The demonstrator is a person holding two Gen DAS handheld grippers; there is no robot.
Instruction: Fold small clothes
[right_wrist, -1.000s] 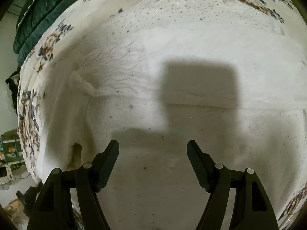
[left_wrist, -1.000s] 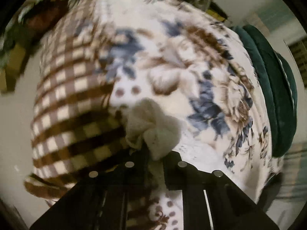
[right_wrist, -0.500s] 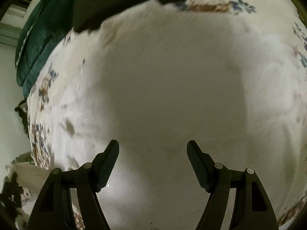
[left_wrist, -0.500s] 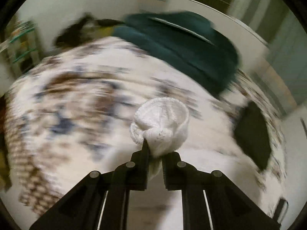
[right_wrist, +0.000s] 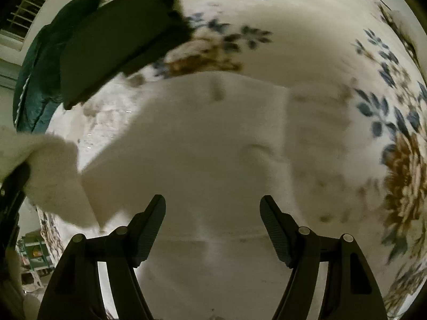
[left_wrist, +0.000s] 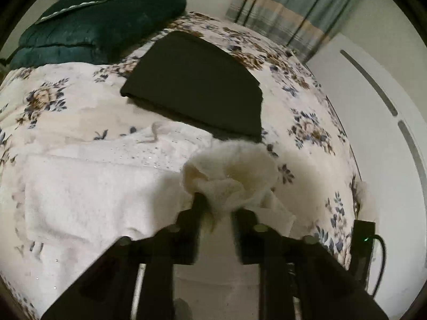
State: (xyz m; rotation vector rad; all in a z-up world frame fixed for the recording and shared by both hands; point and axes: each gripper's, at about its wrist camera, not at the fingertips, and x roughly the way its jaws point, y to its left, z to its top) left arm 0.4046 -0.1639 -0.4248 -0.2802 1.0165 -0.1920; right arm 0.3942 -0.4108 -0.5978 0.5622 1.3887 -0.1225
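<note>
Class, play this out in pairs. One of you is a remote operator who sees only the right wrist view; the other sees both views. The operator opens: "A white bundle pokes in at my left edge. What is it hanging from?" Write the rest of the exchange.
Observer: From the left claw. It is a small white knit garment, bunched between the tips; the jaws have just been opening and stand parted.
Operator: What lies beyond the far end of the bed?
Observer: Striped curtains hang behind the floral bedspread.
Operator: Anything off the bed's side that I should avoid?
Observer: A black box with a small green light and a cable sits at the bedspread's edge, to the claw's right.
</note>
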